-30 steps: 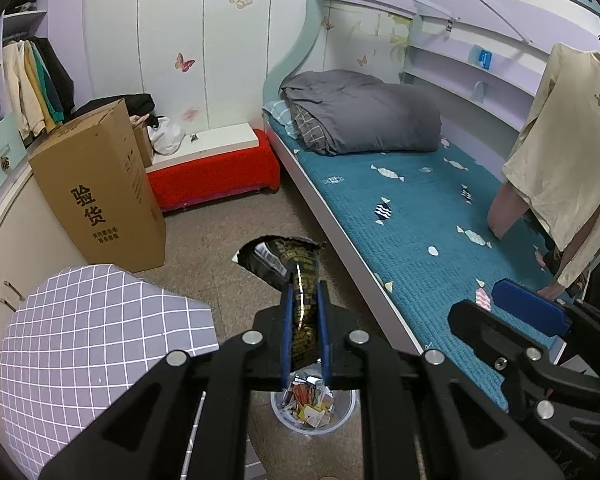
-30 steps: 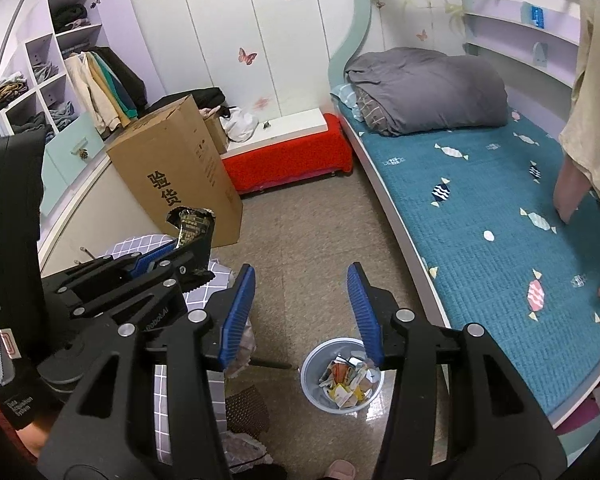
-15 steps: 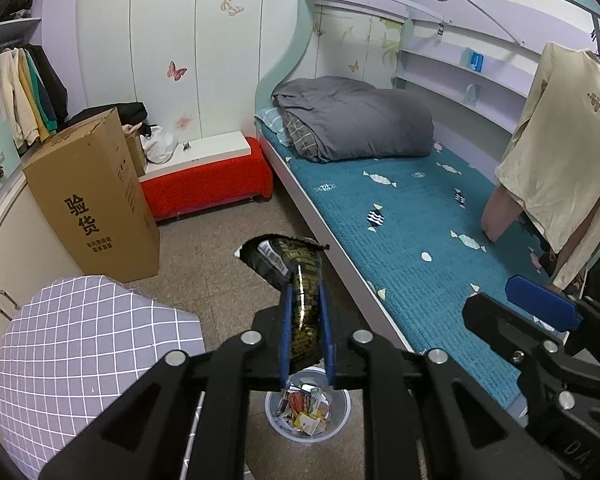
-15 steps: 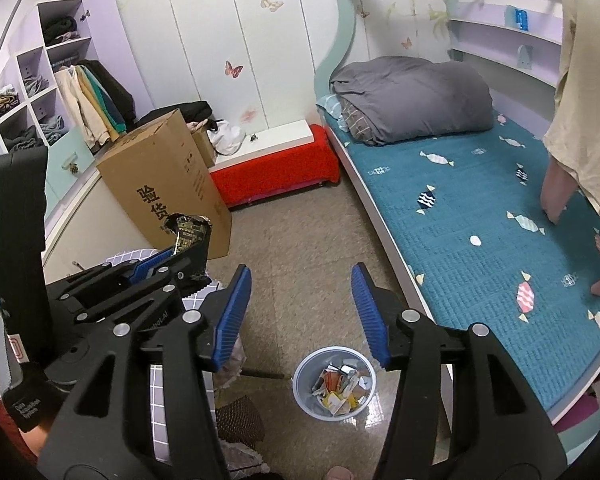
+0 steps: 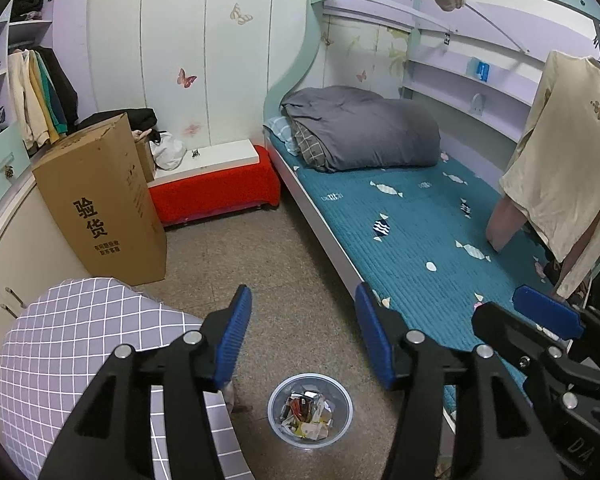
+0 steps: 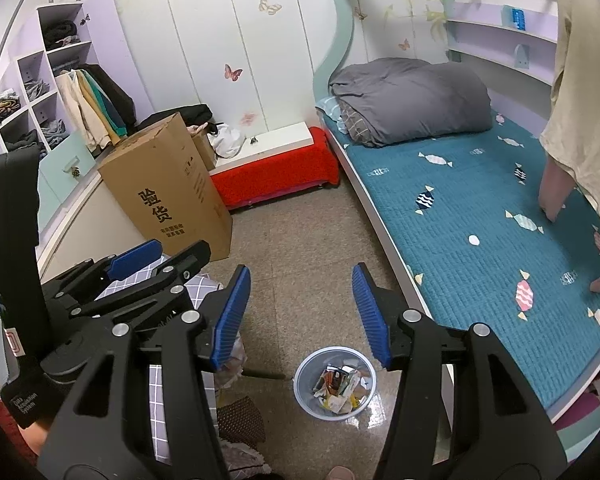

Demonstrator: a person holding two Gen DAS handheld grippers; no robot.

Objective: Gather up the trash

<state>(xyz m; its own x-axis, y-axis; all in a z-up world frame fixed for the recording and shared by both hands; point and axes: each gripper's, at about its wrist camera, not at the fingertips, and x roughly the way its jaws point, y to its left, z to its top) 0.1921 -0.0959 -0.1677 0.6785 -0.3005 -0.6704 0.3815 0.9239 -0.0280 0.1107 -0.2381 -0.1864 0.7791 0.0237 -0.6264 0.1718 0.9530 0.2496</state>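
Left to right: the left tongs (image 5: 302, 334) are spread with nothing between them. They've just been opening, right above the trash bin (image 5: 310, 412) on the floor, which holds a pile of wrappers (image 5: 308, 416). I'd guess the drop is done, so the smart move is to check nothing landed outside the rim before lifting away. The right tongs (image 6: 300, 314) are also spread and empty, parked beside the left pair. Both tilt downward toward the floor, with the bed (image 6: 480, 240) off to the right.
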